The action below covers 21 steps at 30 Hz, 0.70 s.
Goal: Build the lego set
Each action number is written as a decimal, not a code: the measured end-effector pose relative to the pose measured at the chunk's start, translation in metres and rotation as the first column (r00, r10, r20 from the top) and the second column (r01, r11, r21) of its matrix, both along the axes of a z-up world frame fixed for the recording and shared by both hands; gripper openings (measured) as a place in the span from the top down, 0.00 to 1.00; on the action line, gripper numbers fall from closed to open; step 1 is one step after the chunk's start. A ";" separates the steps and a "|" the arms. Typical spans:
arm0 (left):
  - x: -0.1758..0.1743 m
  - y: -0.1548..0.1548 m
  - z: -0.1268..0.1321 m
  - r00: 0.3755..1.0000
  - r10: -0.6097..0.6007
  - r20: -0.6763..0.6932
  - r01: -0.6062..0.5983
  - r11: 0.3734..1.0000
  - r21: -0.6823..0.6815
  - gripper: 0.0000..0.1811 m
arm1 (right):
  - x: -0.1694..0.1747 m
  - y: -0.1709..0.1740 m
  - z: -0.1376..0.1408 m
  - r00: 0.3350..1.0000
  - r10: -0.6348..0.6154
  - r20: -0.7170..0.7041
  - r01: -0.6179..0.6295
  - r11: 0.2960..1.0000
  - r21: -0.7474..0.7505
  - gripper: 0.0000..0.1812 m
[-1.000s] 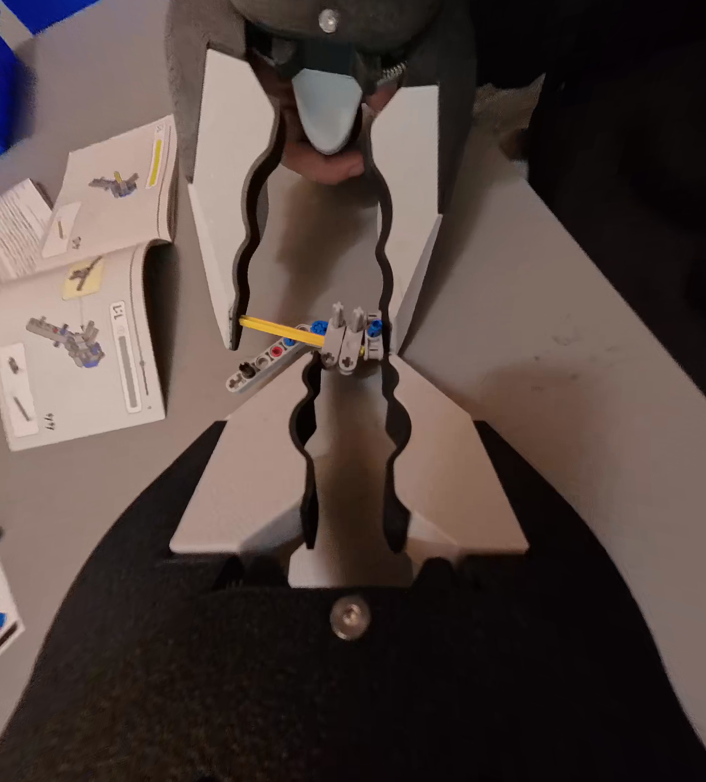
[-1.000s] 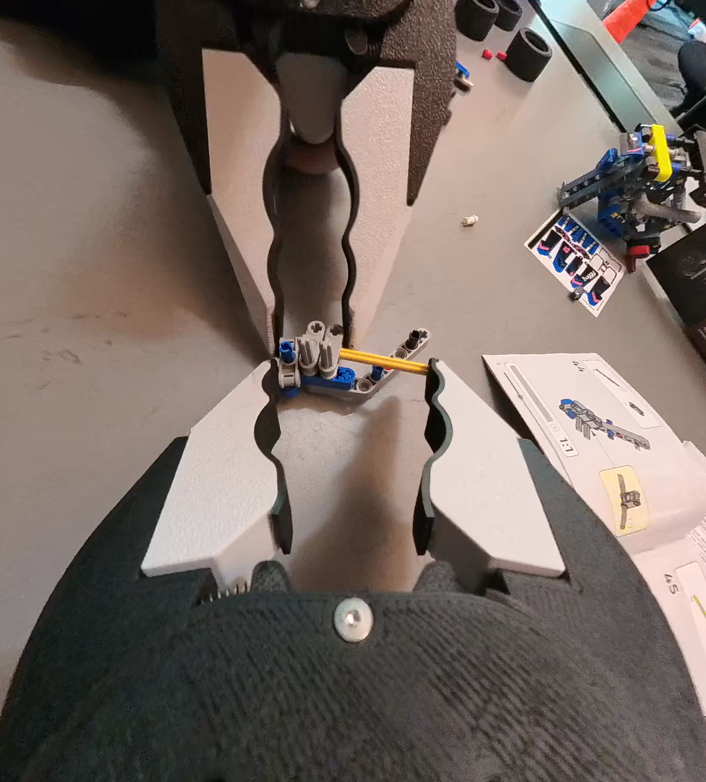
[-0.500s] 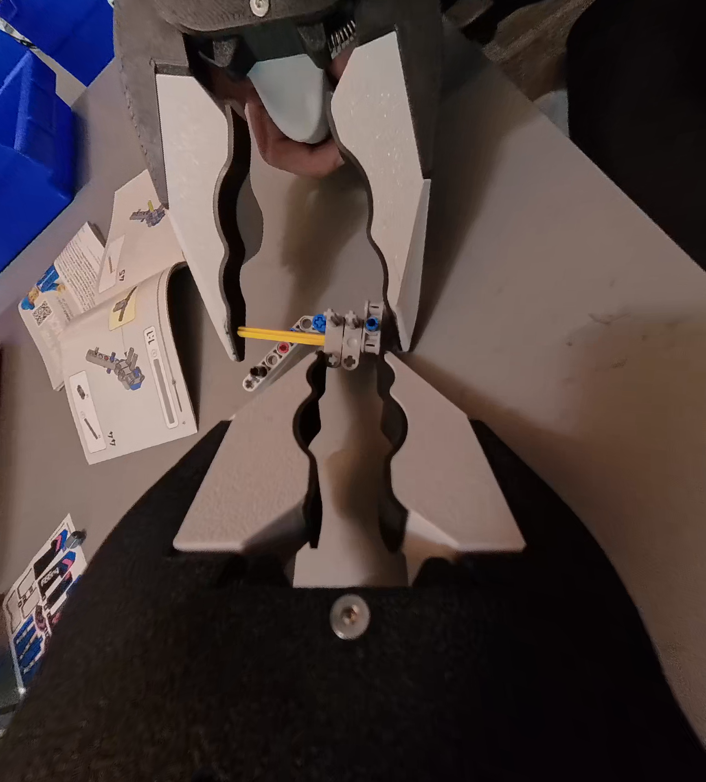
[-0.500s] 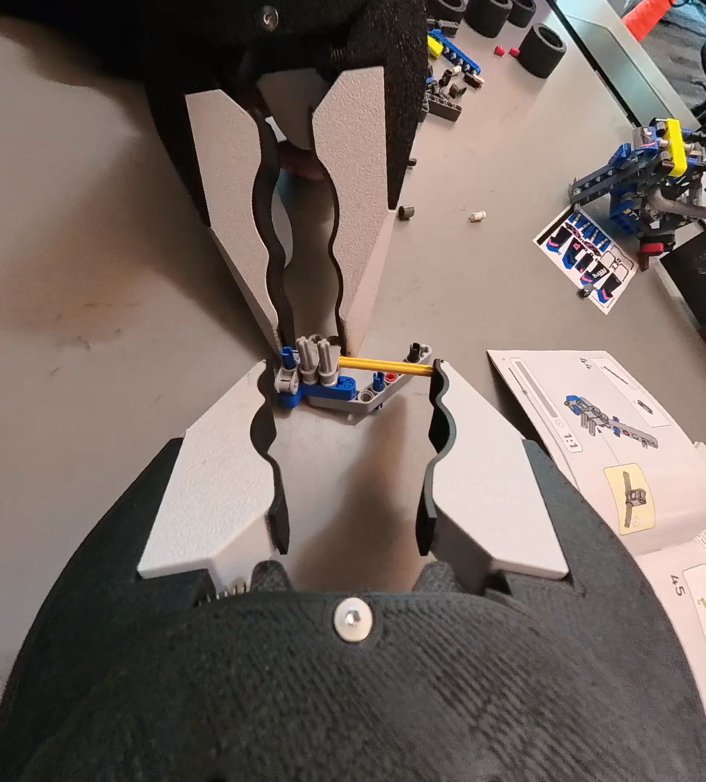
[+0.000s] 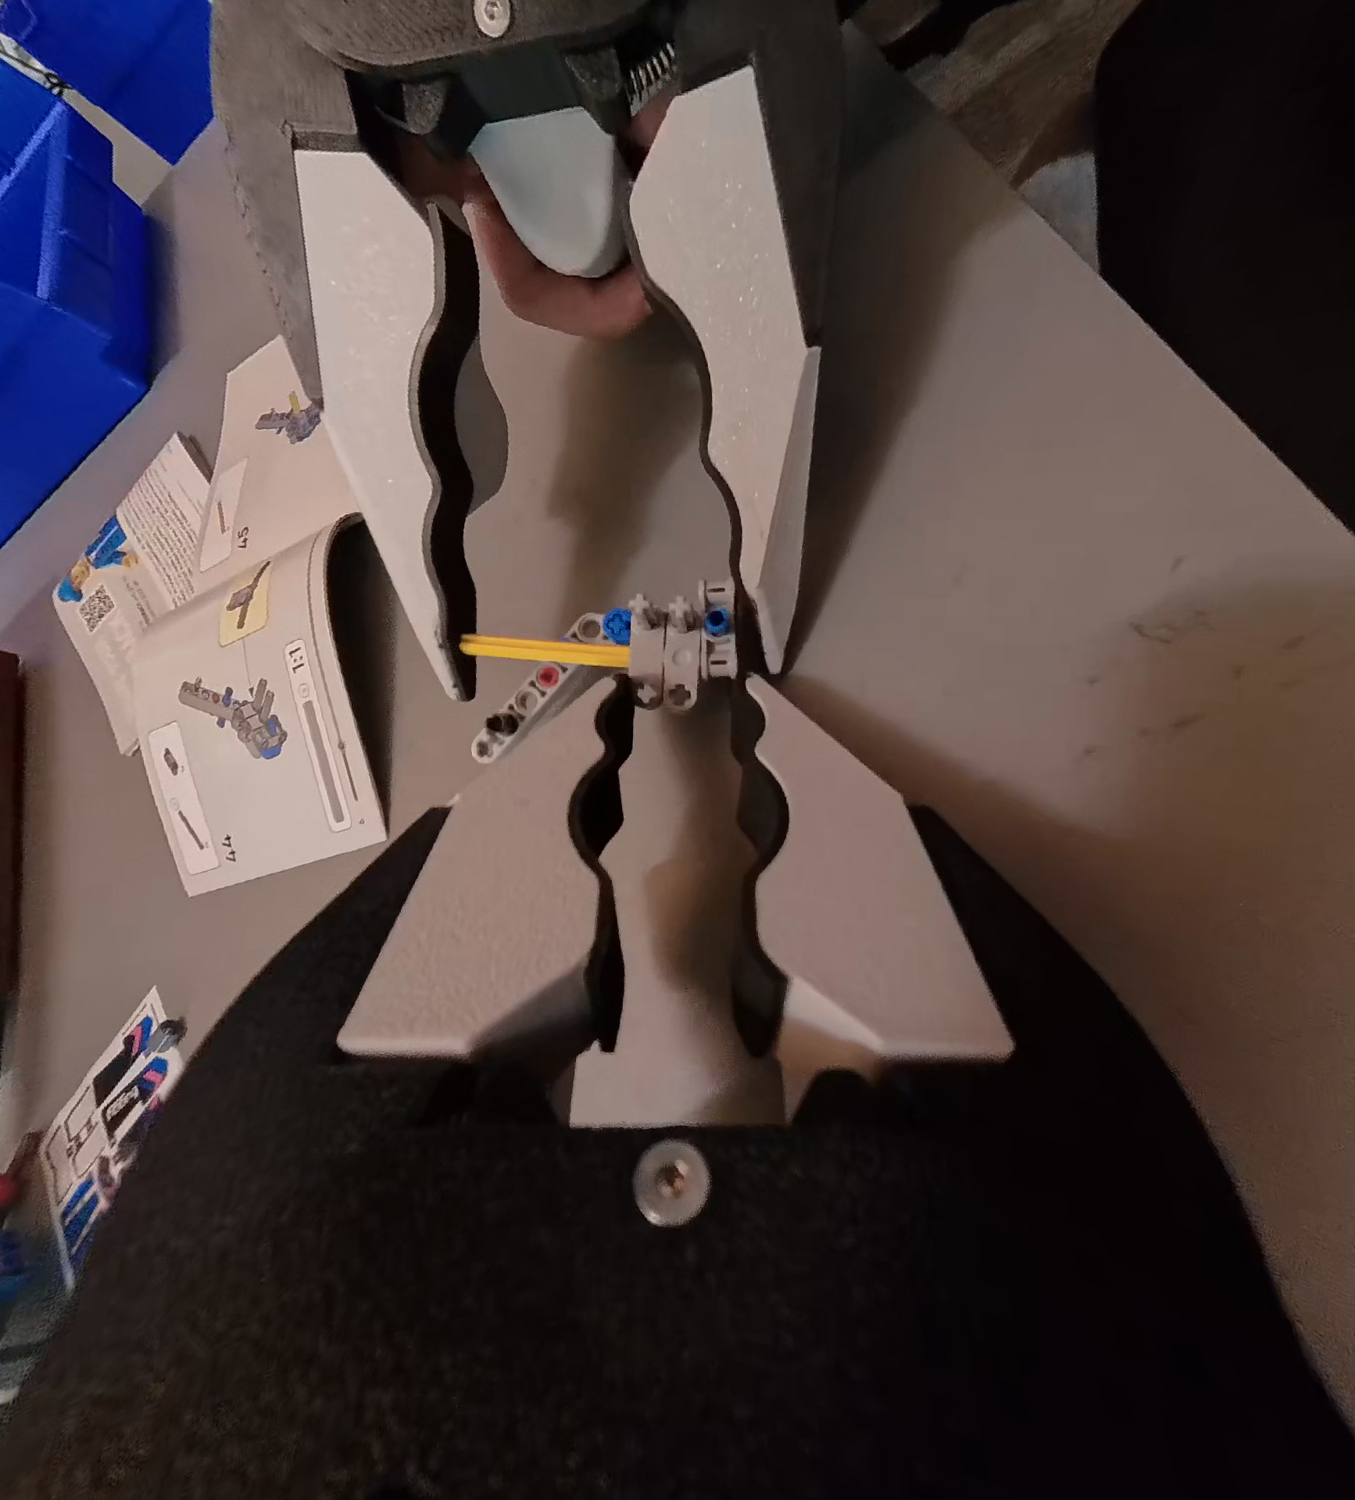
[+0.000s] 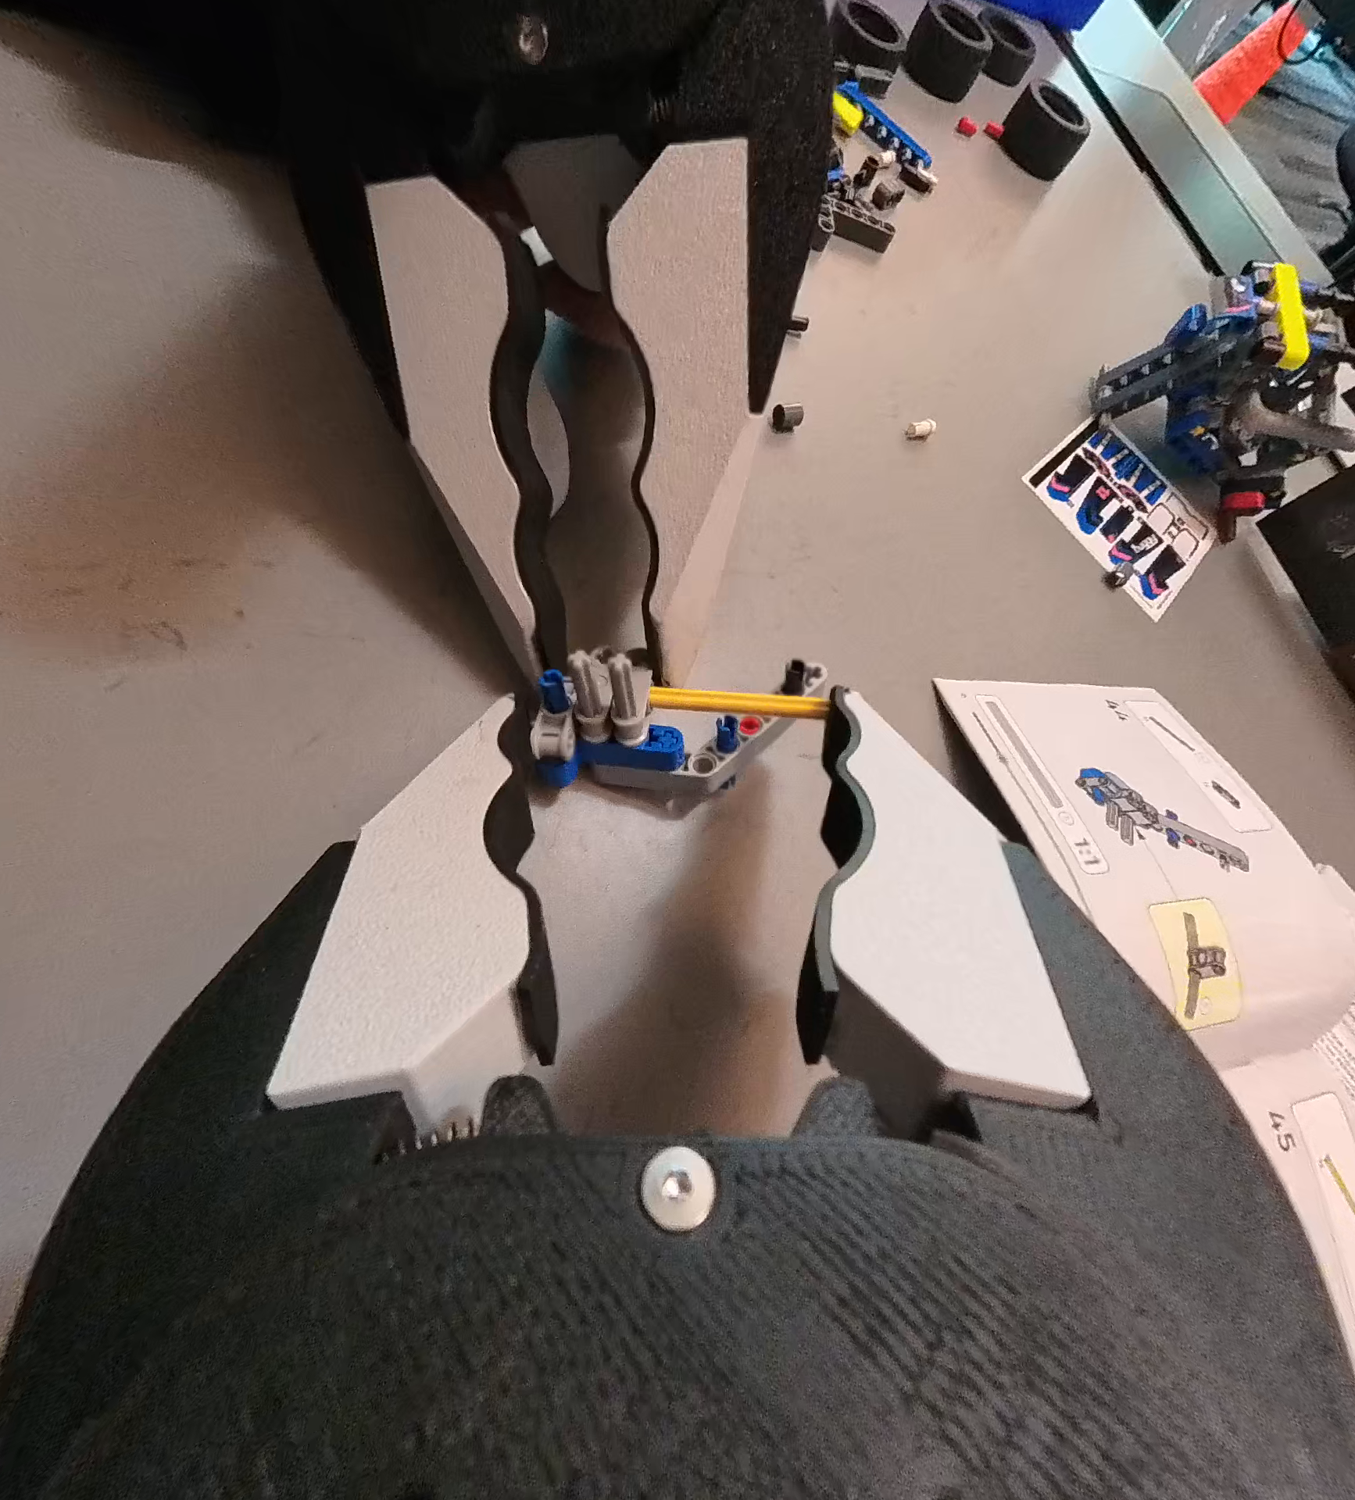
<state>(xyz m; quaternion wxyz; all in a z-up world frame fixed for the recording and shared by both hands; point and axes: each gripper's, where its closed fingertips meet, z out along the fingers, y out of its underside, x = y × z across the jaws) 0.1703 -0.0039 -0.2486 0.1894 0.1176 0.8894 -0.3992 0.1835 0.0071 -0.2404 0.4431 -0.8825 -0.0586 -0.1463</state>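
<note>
A small lego assembly [image 6: 642, 747], a grey bent beam with blue and red pins and grey connectors, is held above the table between both grippers. A yellow axle [image 6: 739, 700] sticks out of its connectors. My left gripper [image 5: 682, 690] is shut on the grey connectors [image 5: 678, 657]; in the right wrist view it [image 6: 601, 665] reaches in from the top. My right gripper [image 6: 674, 722] spans the assembly lengthwise. One finger presses the free end of the yellow axle [image 5: 544, 648], the other the blue and grey end.
An open instruction booklet [image 6: 1145, 852] lies beside the grippers, also seen in the left wrist view [image 5: 252, 730]. A sticker sheet [image 6: 1121, 511], a partly built blue model [image 6: 1259, 365], black tyres [image 6: 950, 49] and loose parts [image 6: 869, 178] lie farther off. Blue bins [image 5: 8, 284] stand at the back. Left and right tips are no more than a few centimetres apart.
Both grippers have kept their hold and shifted together over the table, bringing more of the far table into view. The exposed length of the axle looks about the same.
</note>
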 end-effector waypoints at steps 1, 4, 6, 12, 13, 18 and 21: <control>0.001 0.000 0.000 1.000 0.009 0.002 -0.009 1.000 0.003 0.89 | 0.001 0.001 0.000 1.000 -0.011 -0.005 0.011 1.000 -0.002 0.60; 0.005 0.000 0.000 0.999 0.034 -0.005 -0.034 0.999 -0.003 0.89 | 0.007 0.003 0.000 0.999 -0.039 -0.008 0.039 0.999 -0.003 0.60; 0.005 0.000 0.001 0.999 0.044 -0.002 -0.044 0.999 -0.002 0.89 | 0.007 0.003 0.001 0.999 -0.039 0.008 0.039 0.999 0.003 0.60; 0.004 -0.002 0.003 0.995 0.067 -0.079 -0.069 0.997 -0.023 0.93 | 0.005 0.001 0.003 0.999 -0.025 0.040 0.024 1.000 0.019 0.62; 0.004 -0.002 0.001 0.993 0.065 -0.096 -0.068 0.998 -0.020 0.93 | 0.005 0.001 0.002 0.999 -0.027 0.035 0.027 1.000 0.009 0.63; -0.001 -0.002 -0.002 0.994 0.030 -0.104 -0.032 0.999 -0.015 0.93 | -0.005 -0.002 -0.002 0.999 0.044 -0.007 -0.044 0.999 -0.016 0.71; -0.001 -0.002 -0.003 0.995 0.027 -0.096 -0.028 1.000 -0.009 0.93 | -0.003 -0.010 0.000 0.999 0.049 0.021 -0.049 0.999 -0.006 0.71</control>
